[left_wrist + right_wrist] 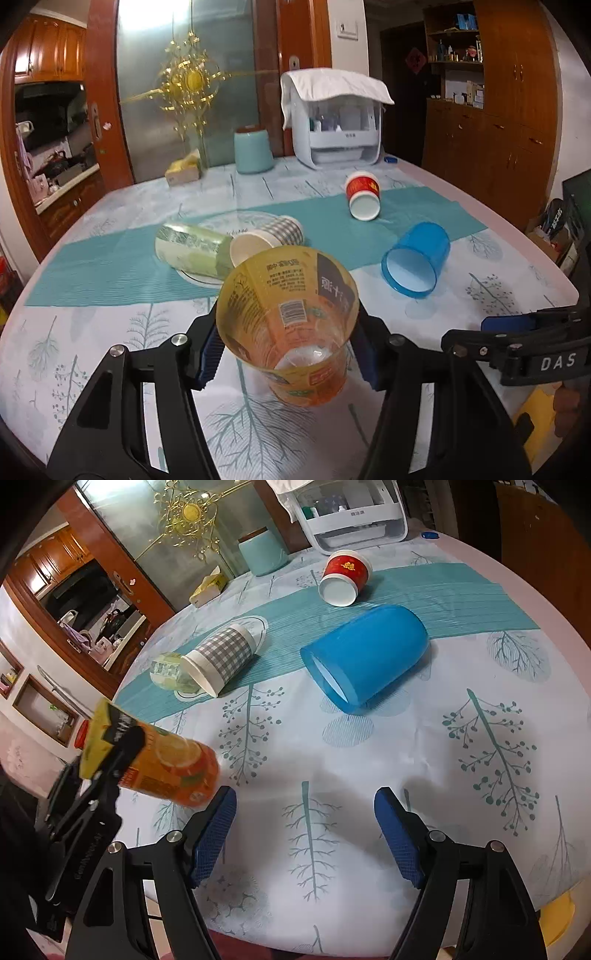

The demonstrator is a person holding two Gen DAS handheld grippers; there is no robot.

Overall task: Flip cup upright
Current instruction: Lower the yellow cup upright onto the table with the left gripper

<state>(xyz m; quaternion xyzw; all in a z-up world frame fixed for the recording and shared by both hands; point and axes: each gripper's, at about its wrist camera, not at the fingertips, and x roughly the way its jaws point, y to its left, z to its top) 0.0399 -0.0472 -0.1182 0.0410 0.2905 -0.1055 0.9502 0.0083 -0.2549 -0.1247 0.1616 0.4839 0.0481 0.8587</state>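
Note:
My left gripper [286,350] is shut on a clear orange-and-yellow printed plastic cup [291,325], held tilted above the table with its mouth toward the camera. The same cup shows in the right wrist view [162,764], held by the left gripper at the left edge. My right gripper [304,830] is open and empty above the tablecloth; it also shows in the left wrist view [517,343] at the right. A blue cup [365,657] [417,258], a grey checked cup [221,657] [269,236], a red cup [343,576] [364,195] and a green cup [192,247] lie on their sides.
A round table [480,775] carries a tree-print cloth and a teal runner [92,266]. A white plate [199,277] lies under the green and checked cups. A teal canister [253,149], a tissue box [183,170] and a white appliance [336,122] stand at the far edge.

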